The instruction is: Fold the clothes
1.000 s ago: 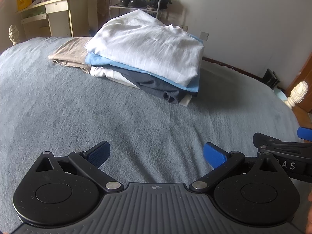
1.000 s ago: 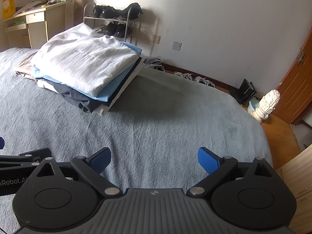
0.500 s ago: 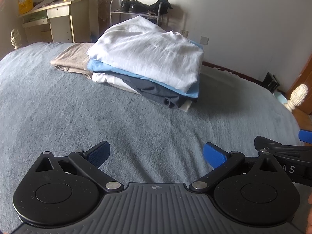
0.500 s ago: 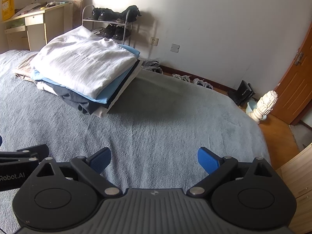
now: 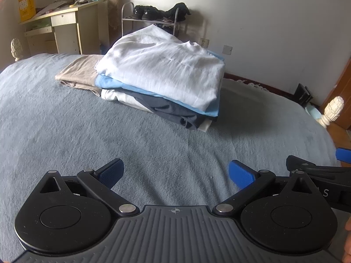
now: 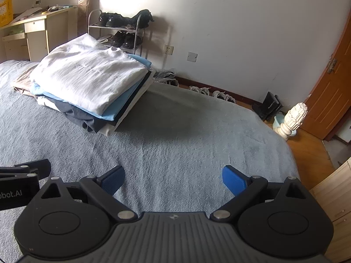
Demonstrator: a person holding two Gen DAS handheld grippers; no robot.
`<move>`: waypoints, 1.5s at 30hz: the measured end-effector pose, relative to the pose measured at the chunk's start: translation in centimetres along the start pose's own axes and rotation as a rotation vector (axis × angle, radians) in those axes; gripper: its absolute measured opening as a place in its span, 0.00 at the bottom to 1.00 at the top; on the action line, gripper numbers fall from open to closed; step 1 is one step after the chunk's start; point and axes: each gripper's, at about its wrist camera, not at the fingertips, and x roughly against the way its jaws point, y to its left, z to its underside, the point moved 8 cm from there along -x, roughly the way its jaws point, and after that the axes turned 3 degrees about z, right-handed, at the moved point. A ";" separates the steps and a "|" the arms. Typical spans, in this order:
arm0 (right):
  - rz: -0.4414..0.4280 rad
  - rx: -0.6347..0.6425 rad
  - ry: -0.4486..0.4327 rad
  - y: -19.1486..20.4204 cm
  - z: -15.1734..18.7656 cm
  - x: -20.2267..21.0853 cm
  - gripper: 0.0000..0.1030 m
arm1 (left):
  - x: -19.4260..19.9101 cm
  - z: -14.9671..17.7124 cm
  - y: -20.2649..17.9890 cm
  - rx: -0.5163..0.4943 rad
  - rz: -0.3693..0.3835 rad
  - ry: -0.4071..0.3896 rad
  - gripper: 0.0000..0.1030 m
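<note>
1. Left tongs (image 5: 174, 173): jaws spread wide, empty, low over the grey bed cover (image 5: 65, 127).
2. Right tongs (image 6: 173, 178): likewise spread and empty, alongside the left pair.
3. Stack of folded clothes (image 5: 162, 76): on the bed, well ahead of both tongs; white shirt (image 6: 87, 79) on top, then light blue, dark and white layers.
4. Bearing: dead ahead of the left tongs, ahead-left of the right; long axis runs near-right to far-left. Left pair judged nearer.
5. Beige garment (image 5: 79, 74): partly hidden behind the stack; fold state unclear.
6. No unfolded item in view.
</note>
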 end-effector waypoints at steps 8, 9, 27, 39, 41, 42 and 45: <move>-0.002 0.005 -0.001 0.0 -0.1 -0.1 0.95 | -0.2 0.0 0.1 0.003 -0.001 0.005 1.00; -0.002 0.006 -0.001 0.1 -0.1 -0.1 0.95 | -0.2 -0.1 0.1 0.004 -0.002 0.005 1.00; -0.011 0.016 0.004 0.6 0.1 0.0 0.95 | -0.1 0.2 0.3 0.006 -0.007 0.009 1.00; -0.013 0.013 0.003 0.5 0.1 0.0 0.95 | -0.1 0.1 0.1 0.001 -0.010 0.011 1.00; -0.014 0.011 0.003 0.5 0.1 0.0 0.95 | -0.1 0.1 0.1 0.000 -0.010 0.010 1.00; -0.014 0.011 0.003 0.4 0.1 0.0 0.95 | -0.1 0.1 0.1 -0.001 -0.011 0.010 1.00; -0.016 0.009 0.004 0.4 0.1 -0.1 0.95 | 0.0 0.1 0.0 -0.003 -0.013 0.011 1.00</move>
